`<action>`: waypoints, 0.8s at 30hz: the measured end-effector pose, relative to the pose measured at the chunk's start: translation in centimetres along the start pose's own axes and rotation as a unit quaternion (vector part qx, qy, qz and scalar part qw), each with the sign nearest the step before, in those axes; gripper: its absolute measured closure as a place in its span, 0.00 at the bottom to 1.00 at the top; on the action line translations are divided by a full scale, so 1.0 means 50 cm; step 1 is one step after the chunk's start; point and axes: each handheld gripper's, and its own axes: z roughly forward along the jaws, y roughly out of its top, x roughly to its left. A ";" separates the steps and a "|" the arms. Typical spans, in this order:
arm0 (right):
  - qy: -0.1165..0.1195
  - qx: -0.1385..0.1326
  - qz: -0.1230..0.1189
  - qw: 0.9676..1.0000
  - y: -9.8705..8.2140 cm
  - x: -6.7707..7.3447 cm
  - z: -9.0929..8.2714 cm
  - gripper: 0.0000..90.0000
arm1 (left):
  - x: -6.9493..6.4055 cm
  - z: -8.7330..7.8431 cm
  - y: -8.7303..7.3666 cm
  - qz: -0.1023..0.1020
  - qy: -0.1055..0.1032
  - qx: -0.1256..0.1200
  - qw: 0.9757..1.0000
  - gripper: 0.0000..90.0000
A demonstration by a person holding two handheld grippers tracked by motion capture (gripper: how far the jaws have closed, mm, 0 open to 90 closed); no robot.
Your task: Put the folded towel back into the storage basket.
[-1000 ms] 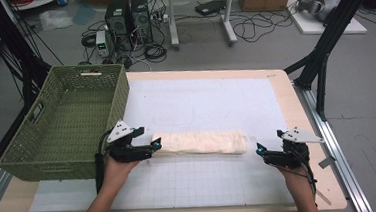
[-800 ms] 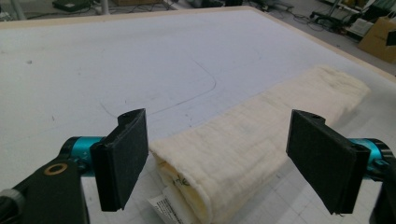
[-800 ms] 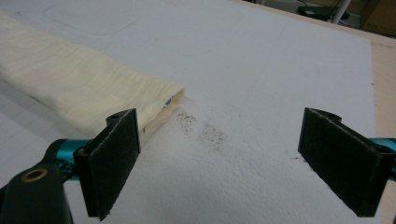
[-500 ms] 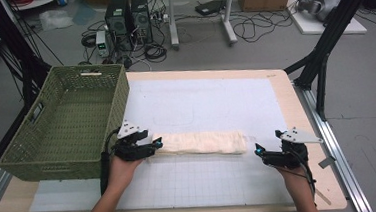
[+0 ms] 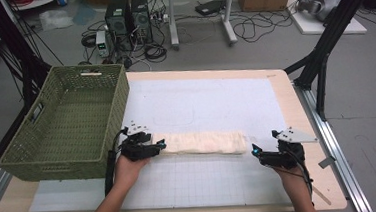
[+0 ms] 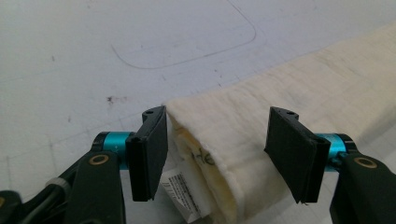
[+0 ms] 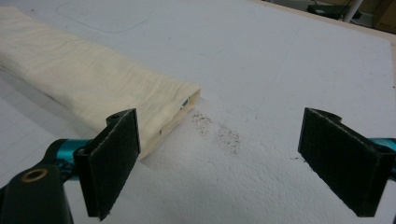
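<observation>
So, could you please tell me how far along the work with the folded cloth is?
Done: the cream cloth lies folded into a long strip on the white mat. In hand: the left hand-held gripper has just been closing around one end, pads not yet pressing; the right hand-held gripper waits open beside the other end. Left: probably gripping and moving it; the green basket is empty.

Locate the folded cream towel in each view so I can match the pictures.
High view: folded cream towel lies across the white mat, between the two grippers.
Left gripper view: its near end sits between the black fingers, label tag underneath.
Right gripper view: upper left, its end by the left finger.
Shared landmark: the rounded outline drawn on the mat.
</observation>
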 end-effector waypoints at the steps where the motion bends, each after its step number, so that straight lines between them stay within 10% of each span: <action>1: 0.000 0.000 0.001 1.000 0.000 0.000 0.000 0.14 | -0.001 0.001 -0.002 0.003 0.002 0.004 1.000 0.45; 15: 0.002 0.000 -0.004 1.000 0.001 0.001 -0.001 0.14 | -0.023 0.004 -0.035 0.040 0.036 0.013 0.998 0.55; 24: 0.009 0.004 -0.005 1.000 0.002 0.008 0.008 0.14 | -0.029 0.002 -0.037 0.053 0.006 0.010 0.999 0.84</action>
